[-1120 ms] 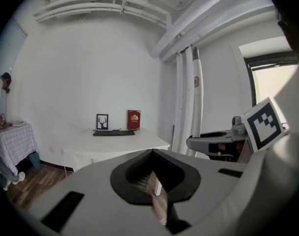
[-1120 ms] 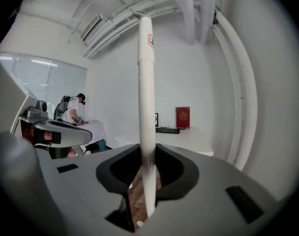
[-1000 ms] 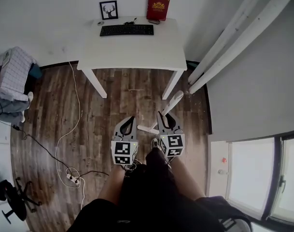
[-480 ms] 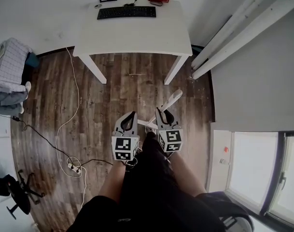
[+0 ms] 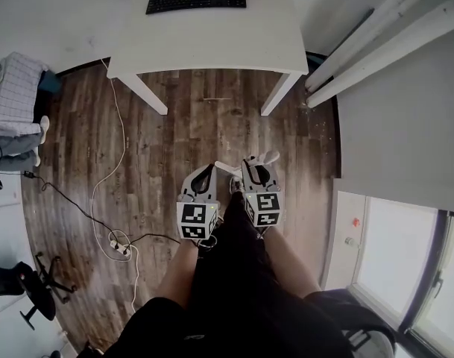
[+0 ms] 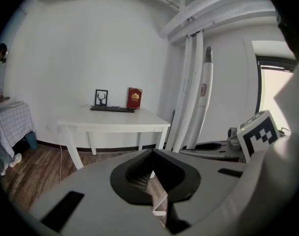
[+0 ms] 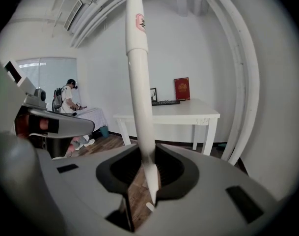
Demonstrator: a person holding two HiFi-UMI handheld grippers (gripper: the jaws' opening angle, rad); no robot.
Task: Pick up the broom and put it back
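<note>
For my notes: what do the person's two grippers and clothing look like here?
The left tongs and right tongs are light grey shells, each tapering to a point, with black ribbed pads inside. Each carries a cube of black-and-white square markers. The person wears dark clothing.

Broom handle (image 7: 139, 97): white. Table (image 5: 212, 43): white. Keyboard (image 5: 195, 1): black. Book (image 7: 181, 88): red. Floor (image 5: 174, 140): dark brown wood-grain planks.

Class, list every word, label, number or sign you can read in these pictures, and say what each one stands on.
No text here can be read.
Label on the broom handle: pink mark, too blurred.
Red book: gold emblem, lettering too small.
Keyboard: keys too small.
Marker cubes: black-and-white square patterns, no words.
</note>
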